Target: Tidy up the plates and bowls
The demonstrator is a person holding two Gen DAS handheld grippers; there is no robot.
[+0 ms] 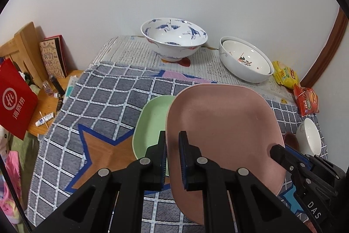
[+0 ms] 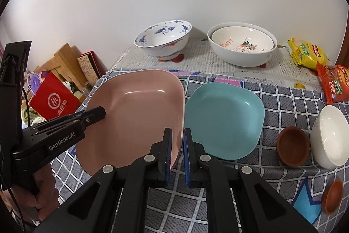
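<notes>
A pink square plate [image 1: 224,123] [image 2: 139,113] hangs tilted above the checked cloth, gripped on two sides. My left gripper [image 1: 172,139] is shut on its left rim, and its fingertips [image 2: 100,113] show in the right wrist view. My right gripper [image 2: 177,134] is shut on the right rim, and its fingertips [image 1: 277,150] show in the left wrist view. Partly under the pink plate lies a green plate [image 1: 150,123]. A teal plate [image 2: 224,121] lies to its right. At the back stand a blue-patterned bowl [image 1: 174,38] [image 2: 163,38] and two nested white bowls [image 1: 246,60] [image 2: 242,45].
A small white bowl [image 2: 329,137] and two brown dishes [image 2: 292,145] [image 2: 332,195] sit at the right. Yellow and red snack packets [image 2: 307,54] [image 2: 336,84] lie by the right edge. A red bag [image 1: 15,99], a wooden board [image 1: 24,47] and a book [image 1: 54,58] crowd the left side.
</notes>
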